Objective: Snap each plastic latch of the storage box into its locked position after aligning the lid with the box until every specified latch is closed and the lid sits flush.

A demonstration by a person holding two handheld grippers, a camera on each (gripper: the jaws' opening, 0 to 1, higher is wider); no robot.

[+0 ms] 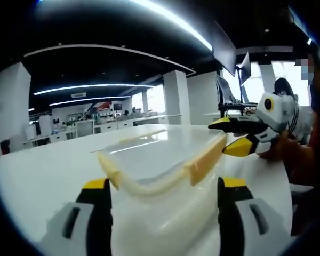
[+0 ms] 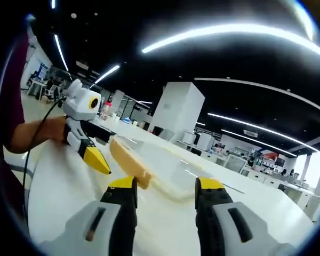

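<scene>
In the left gripper view, the left gripper [image 1: 162,213] rose from the bottom with its two black and yellow jaws apart. They stood on both sides of the near end of the storage box [image 1: 165,224], which was a pale, half transparent box on a white table [image 1: 42,170]. Just ahead of the jaws lay a cream-yellow latch [image 1: 160,178], a curved handle piece that went across the end of the lid [image 1: 154,149]. I judged that the jaws were kept wide so that they could come around this latch and press it down; whether it was already locked I could not tell. To the right of the claw and further away, the right gripper [image 1: 240,136] came into the picture, held by a person's hand [image 1: 280,152]. Its yellow tips were close to the far right edge of the lid, probably to steady it or to reach the latch on that side.

In the right gripper view, the left gripper [image 2: 93,154] appeared at the left, held by a hand [image 2: 45,130], with one yellow tip pointing toward the box. Right of it, a second latch [image 2: 130,160] of the same cream colour ran along the end of the box, just ahead of the left jaw of the right gripper [image 2: 165,205]. These jaws were also apart and empty, near the latch but not clearly touching it. The lid seemed to sit level on the box, so the alignment looked finished and the snapping step was in hand.
</scene>
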